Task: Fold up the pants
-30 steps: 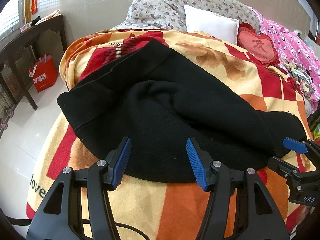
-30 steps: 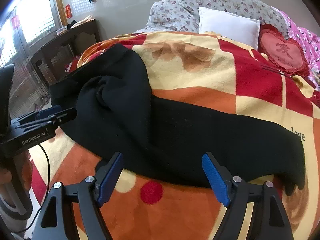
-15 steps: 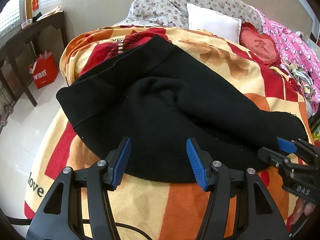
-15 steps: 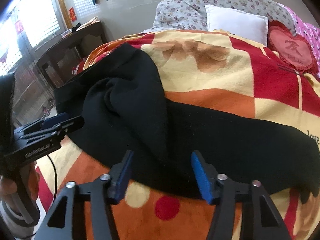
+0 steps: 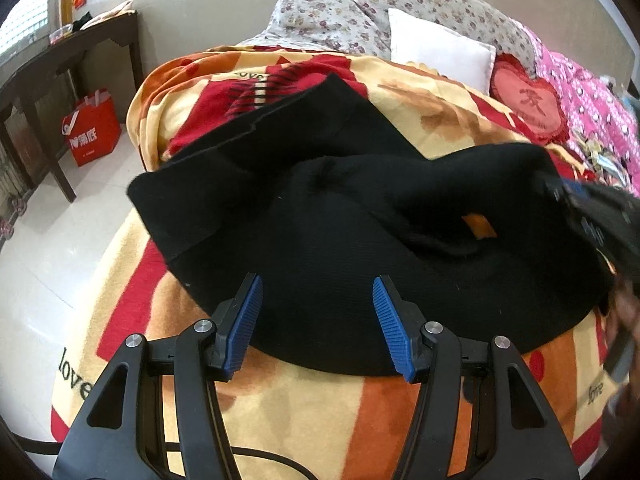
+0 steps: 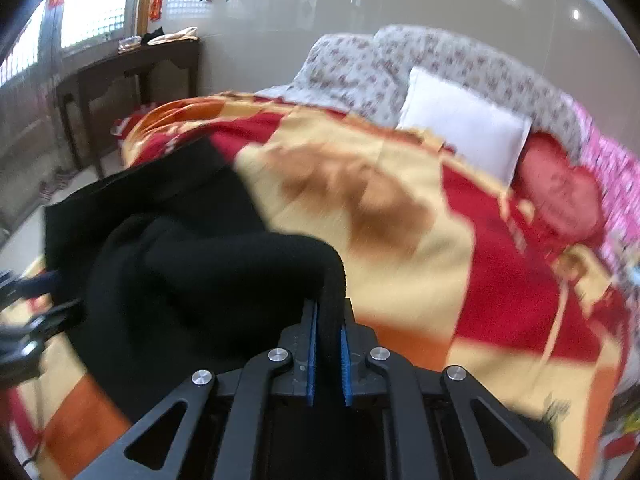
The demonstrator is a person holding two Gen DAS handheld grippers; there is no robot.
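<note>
The black pants (image 5: 328,216) lie bunched on a red, orange and cream blanket (image 5: 304,408) on the bed. My left gripper (image 5: 318,320) is open, its blue pads over the near edge of the pants, holding nothing. My right gripper (image 6: 328,344) is shut on a fold of the pants (image 6: 208,280) and holds the leg lifted and carried over the rest of the cloth. The right gripper also shows blurred at the right edge of the left wrist view (image 5: 596,216), with the lifted leg arching toward it.
A white pillow (image 5: 436,54), floral pillows (image 5: 360,8) and a red heart cushion (image 5: 528,102) lie at the head of the bed. A pink quilt (image 5: 596,116) is at the right. A dark wooden table (image 5: 48,76) and a red bag (image 5: 92,128) stand on the floor at the left.
My right gripper closed on the pants leg, lifted it and swept it left over the other half. My left gripper stayed open in place.
</note>
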